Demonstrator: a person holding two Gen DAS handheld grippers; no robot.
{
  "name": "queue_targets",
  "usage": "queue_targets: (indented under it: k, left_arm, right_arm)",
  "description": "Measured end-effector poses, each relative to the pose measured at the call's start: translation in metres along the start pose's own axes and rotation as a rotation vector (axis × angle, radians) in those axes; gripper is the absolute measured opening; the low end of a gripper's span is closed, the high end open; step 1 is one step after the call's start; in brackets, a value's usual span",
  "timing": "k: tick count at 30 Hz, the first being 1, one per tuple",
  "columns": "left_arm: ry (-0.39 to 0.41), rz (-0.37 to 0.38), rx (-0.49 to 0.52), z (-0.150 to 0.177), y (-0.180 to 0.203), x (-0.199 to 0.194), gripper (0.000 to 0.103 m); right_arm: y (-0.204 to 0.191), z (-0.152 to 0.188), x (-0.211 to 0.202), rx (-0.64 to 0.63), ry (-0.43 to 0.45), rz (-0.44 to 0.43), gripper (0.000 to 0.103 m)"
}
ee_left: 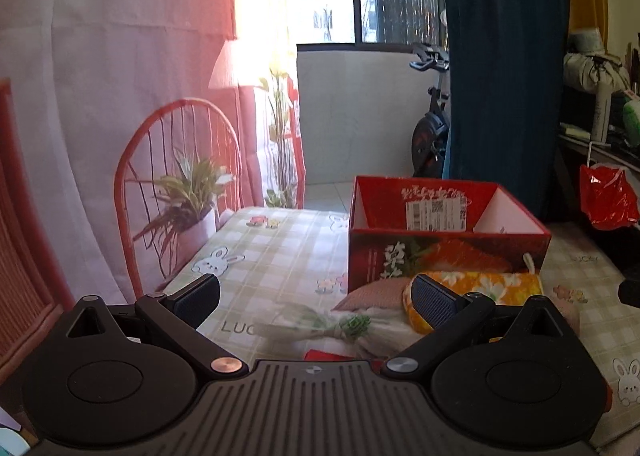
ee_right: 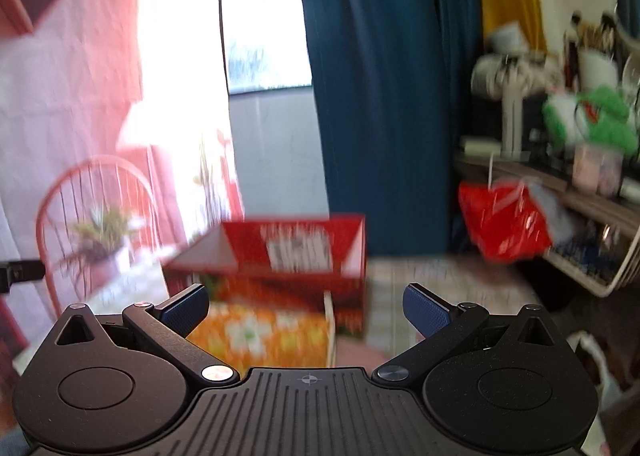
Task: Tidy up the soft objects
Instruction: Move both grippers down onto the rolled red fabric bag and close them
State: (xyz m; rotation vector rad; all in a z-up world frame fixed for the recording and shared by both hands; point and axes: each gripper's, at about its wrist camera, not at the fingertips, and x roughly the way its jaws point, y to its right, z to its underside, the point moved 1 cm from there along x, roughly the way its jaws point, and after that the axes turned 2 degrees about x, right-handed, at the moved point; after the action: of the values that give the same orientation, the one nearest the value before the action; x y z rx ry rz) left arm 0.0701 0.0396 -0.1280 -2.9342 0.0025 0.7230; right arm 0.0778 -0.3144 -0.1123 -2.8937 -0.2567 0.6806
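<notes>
Left wrist, hidden: the left gripper (ee_left: 316, 294) stood spread wide, empty; its right finger (ee_left: 434, 298) covered part of the orange floral cloth (ee_left: 492, 286).
Left wrist, soft things: a white-green tied cloth (ee_left: 340, 330) lay between the fingers, on the checked tablecloth (ee_left: 280, 252); a tan piece (ee_left: 376, 292) touched the red box (ee_left: 448, 232), which stood toward the table's far edge.
Left wrist, around: a potted plant (ee_left: 188, 200) stood near the far left corner.
Right wrist, blur: everything was smeared.
Right wrist, gripper: the right gripper (ee_right: 306, 308) was spread, empty, above the orange cloth (ee_right: 260, 330), before the box (ee_right: 288, 252).
Right wrist, around: a red bag (ee_right: 504, 222) hung right.
</notes>
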Motion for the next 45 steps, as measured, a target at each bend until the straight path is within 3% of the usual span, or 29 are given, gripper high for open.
queue_targets:
  k: [3, 10, 12, 17, 24, 35, 39, 45]
  left_arm:
    - [-0.049, 0.019, -0.017, 0.017, -0.004, 0.021, 0.103]
    - [-0.162, 0.068, -0.071, 0.046, -0.009, 0.063, 0.102]
    - [-0.177, 0.081, -0.075, 0.050, -0.009, 0.071, 0.101]
    - [-0.221, 0.121, -0.095, 0.061, -0.009, 0.085, 0.095]
    - [-0.275, 0.151, -0.116, 0.077, -0.012, 0.103, 0.087]
    - [-0.307, 0.175, -0.201, 0.083, -0.029, 0.117, 0.082]
    - [-0.336, 0.203, -0.301, 0.088, -0.045, 0.132, 0.068]
    - [-0.340, 0.216, -0.380, 0.088, -0.057, 0.145, 0.070]
  right_arm:
    - [0.009, 0.024, 0.015, -0.004, -0.087, -0.022, 0.103]
    - [0.014, 0.067, 0.035, -0.079, -0.215, 0.067, 0.100]
    - [0.021, 0.077, 0.039, -0.057, -0.267, 0.082, 0.094]
    - [0.041, 0.100, 0.050, 0.068, -0.372, 0.114, 0.092]
    - [0.058, 0.119, 0.078, 0.170, -0.466, 0.078, 0.091]
    - [0.064, 0.109, 0.105, 0.194, -0.465, 0.018, 0.076]
    - [0.072, 0.108, 0.104, 0.225, -0.441, 0.018, 0.067]
    - [0.073, 0.107, 0.103, 0.223, -0.429, 0.021, 0.064]
